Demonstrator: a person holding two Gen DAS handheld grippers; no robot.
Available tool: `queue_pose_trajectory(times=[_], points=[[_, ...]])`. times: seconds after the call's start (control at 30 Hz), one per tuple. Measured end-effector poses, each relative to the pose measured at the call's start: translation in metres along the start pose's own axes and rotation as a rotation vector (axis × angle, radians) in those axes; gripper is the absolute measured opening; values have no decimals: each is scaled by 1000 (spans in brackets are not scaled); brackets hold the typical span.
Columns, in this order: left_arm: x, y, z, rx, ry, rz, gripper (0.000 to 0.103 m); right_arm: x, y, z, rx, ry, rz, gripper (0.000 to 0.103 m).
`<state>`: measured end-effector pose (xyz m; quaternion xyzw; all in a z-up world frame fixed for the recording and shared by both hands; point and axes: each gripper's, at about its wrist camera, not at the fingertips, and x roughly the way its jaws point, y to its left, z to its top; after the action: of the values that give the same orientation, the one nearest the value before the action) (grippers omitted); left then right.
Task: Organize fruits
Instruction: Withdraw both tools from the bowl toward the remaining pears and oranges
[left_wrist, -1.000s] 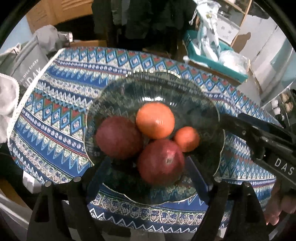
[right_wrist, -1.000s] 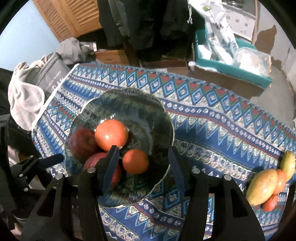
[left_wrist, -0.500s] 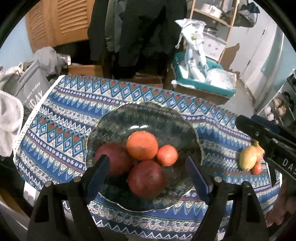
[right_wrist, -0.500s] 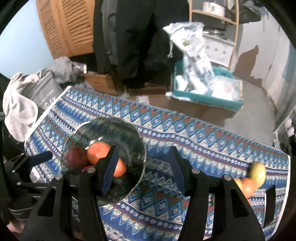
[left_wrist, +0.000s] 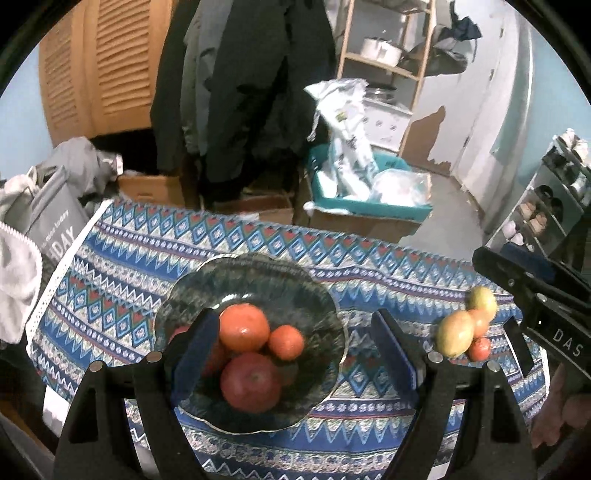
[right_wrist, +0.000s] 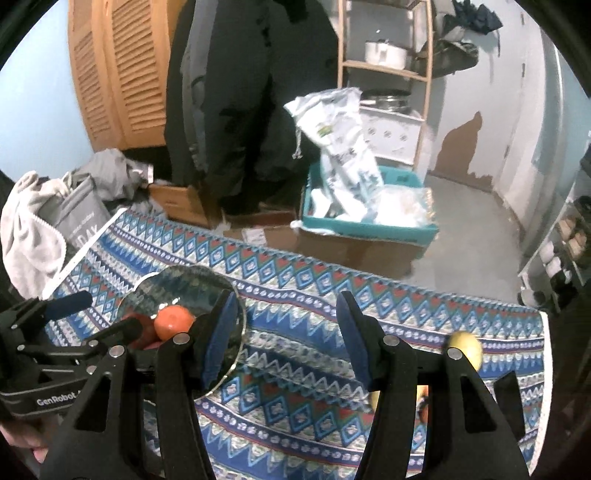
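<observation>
The desk (left_wrist: 122, 258), under a blue zigzag-patterned cloth, fills the lower frames of a cluttered room with hanging dark coats and louvred wooden doors; the dark scalloped glass bowl (left_wrist: 295, 291) of red and orange fruit sits lower centre. The loose yellow and red fruits (left_wrist: 465, 328) lie at right. The left gripper (left_wrist: 295, 354) and right gripper (right_wrist: 288, 332) both have jaws spread and empty, the right's just widening, so I judge the right should descend squarely over one loose fruit.

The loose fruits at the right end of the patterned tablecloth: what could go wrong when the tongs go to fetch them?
1. The loose cluster of yellow and red fruits lies near the cloth's edge; a nudge could roll one off.
2. The glass bowl already holds four round fruits heaped together; another could slip out.
3. Both tongs are open and empty, so nothing is secured yet.
</observation>
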<state>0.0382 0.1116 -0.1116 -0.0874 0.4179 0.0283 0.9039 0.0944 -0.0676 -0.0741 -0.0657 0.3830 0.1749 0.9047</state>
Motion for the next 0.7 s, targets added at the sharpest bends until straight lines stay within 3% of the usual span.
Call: queue_pose_trajectory(times=[0.7], points=[[-27,-68,6,111,-102,-89,85,-61,-61,-20,60,-104,-103,64]])
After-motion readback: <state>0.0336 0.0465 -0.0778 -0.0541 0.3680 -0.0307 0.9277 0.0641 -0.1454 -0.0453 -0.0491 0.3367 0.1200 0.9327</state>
